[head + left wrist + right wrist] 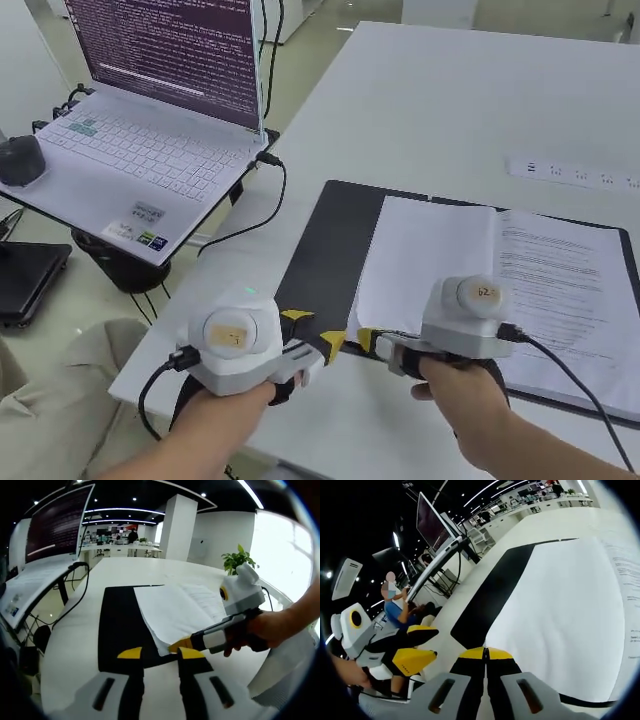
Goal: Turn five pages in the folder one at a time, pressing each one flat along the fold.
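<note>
A black folder (325, 250) lies open on the white table. One white page (430, 255) is lifted and curves over toward the left. A printed page (565, 275) lies flat on the right side. My right gripper (365, 338) is shut on the lifted page's near left corner, and in its own view the yellow tips (485, 653) meet on the sheet (555, 610). My left gripper (315, 330) is open just left of it, over the folder's near left corner; the black cover (120, 620) shows between its jaws (161, 653).
An open laptop (150, 130) on a stand sits at the far left, with a cable running to the table. A mouse (20, 158) lies beside it. A white power strip (575, 172) is at the back right. The table's near edge (330, 440) is close to both hands.
</note>
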{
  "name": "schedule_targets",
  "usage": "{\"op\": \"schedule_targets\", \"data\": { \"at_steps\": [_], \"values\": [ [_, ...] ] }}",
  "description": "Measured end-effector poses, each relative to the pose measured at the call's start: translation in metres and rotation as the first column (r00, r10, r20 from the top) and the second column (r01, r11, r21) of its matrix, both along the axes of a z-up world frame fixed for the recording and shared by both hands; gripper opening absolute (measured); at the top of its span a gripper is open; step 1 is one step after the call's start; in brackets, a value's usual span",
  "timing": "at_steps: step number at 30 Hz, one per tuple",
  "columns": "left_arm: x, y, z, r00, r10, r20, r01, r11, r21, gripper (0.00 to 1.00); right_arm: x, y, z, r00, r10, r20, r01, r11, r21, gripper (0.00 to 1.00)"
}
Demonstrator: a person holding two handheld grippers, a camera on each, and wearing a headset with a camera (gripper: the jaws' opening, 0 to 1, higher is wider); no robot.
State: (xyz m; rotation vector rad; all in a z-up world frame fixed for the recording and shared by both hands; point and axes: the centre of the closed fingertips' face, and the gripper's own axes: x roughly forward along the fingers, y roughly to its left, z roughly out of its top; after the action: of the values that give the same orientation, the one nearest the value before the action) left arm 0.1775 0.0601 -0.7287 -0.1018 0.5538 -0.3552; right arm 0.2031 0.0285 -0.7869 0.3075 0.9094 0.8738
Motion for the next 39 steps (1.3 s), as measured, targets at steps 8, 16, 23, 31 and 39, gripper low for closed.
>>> {"op": "schedule_targets", "data": {
  "at_steps": [8, 16, 23, 31, 39],
  "values": [
    [0.001, 0.006, -0.007, 1.0, 0.015, -0.017, -0.015, 1.0, 0.01, 0.25, 0.001, 0.005, -0.005, 1.0, 0.009, -0.017, -0.008, 0.999, 0.032, 0.0],
    [0.011, -0.006, -0.014, 1.0, -0.002, -0.028, 0.003, 1.0, 0.03, 0.25, 0.009, -0.011, 0.015, 1.0, 0.004, -0.006, -0.003, 0.988, 0.156, 0.17],
    [0.027, -0.031, -0.015, 0.998, -0.057, -0.007, 0.057, 0.997, 0.054, 0.25, 0.032, -0.053, 0.028, 0.997, -0.071, -0.01, 0.072, 0.976, 0.207, 0.16],
    [0.036, -0.045, -0.02, 0.995, -0.104, 0.005, 0.103, 0.991, 0.081, 0.21, 0.047, -0.079, 0.036, 0.99, -0.14, -0.033, 0.144, 0.955, 0.259, 0.11],
    [0.044, -0.046, -0.051, 0.989, -0.139, -0.059, 0.146, 0.978, 0.148, 0.19, 0.074, -0.101, 0.031, 0.971, -0.225, -0.078, 0.238, 0.935, 0.262, 0.04]
  ]
}}
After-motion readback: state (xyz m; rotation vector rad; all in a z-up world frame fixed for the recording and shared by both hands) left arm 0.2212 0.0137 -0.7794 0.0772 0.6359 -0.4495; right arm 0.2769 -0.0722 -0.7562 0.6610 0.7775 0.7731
